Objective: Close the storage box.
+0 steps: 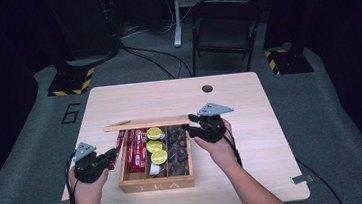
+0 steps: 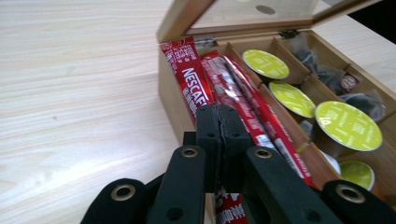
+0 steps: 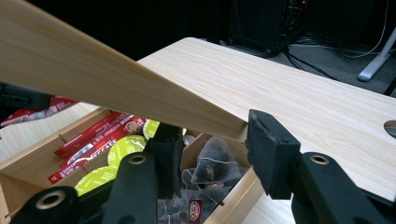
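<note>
A wooden tea box (image 1: 157,186) stands open near the table's front edge. It holds red coffee sticks (image 1: 137,150), yellow-lidded capsules (image 1: 155,145) and dark tea bags (image 1: 177,150). My right gripper (image 1: 191,123) is shut on the right end of the raised lid (image 1: 146,123); in the right gripper view the lid (image 3: 93,74) slants across, its corner between the jaws (image 3: 215,140). My left gripper (image 1: 111,156), at the box's left side, is shut on a red Nescafe stick (image 2: 189,84). That stick leans over the box's left wall, its lower end behind the jaws (image 2: 219,116).
The light wooden table (image 1: 251,125) has a round cable hole (image 1: 207,88) at the back. A dark folding chair (image 1: 224,27) stands behind the table. Cables cross the grey floor beyond it.
</note>
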